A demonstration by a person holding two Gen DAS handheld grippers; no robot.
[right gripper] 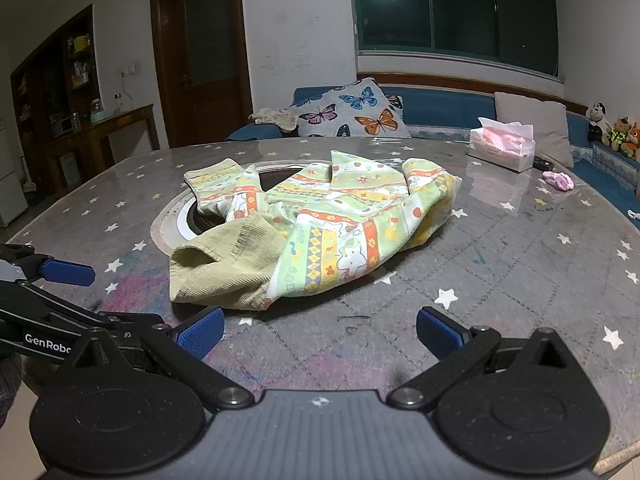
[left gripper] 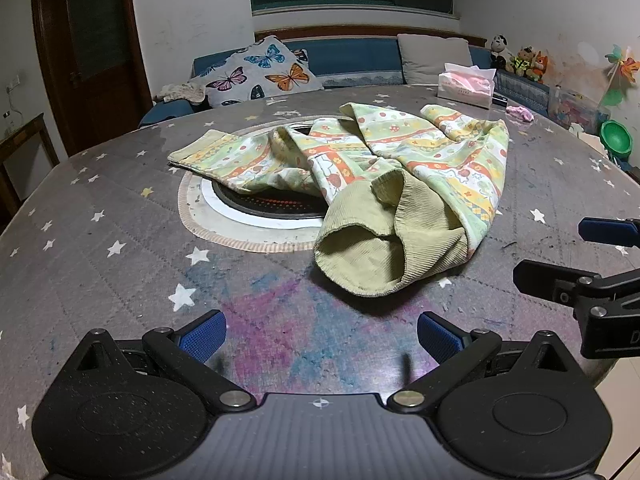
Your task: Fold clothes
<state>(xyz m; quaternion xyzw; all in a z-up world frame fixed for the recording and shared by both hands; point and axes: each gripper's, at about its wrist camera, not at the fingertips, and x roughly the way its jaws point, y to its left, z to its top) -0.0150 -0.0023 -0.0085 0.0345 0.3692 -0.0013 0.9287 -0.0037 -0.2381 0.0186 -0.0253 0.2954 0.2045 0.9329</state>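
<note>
Left gripper [left gripper: 320, 338]: nearest the left wrist camera, low over the near edge of the table; jaws spread wide with nothing between them, its blue pads [left gripper: 202, 336] facing each other across a purple-and-blue smear on the cover.
Right gripper [right gripper: 320, 336]: nearest the right wrist camera, also at the near edge; jaws spread wide and empty. In the left wrist view it enters from the right side, its fingers pointing left toward the garment.
Garment [left gripper: 360, 176]: a small pair of patterned trousers, pale green with orange, yellow and white bands and little animals, lying crumpled in the middle of the table, unfolded. Neither gripper touches it.
Waistband [left gripper: 368, 248]: ribbed olive-green, gaping open, the part of the garment nearest both grippers.
Trouser legs: one runs far and left to a cuff [left gripper: 196, 152]; the other bunches on the right side.
Round inset [left gripper: 256, 220]: a dark disc with a white ring set in the table, partly covered by the left trouser leg.
Table [left gripper: 100, 240]: grey cover scattered with white stars.
Tissue box [left gripper: 466, 86]: far right on the table, pink tissues showing.
Pink scrap [right gripper: 558, 180]: small, on the table right of the tissue box, well apart from the garment.
Butterfly cushion [right gripper: 352, 110]: beyond the far edge, on a blue sofa.
</note>
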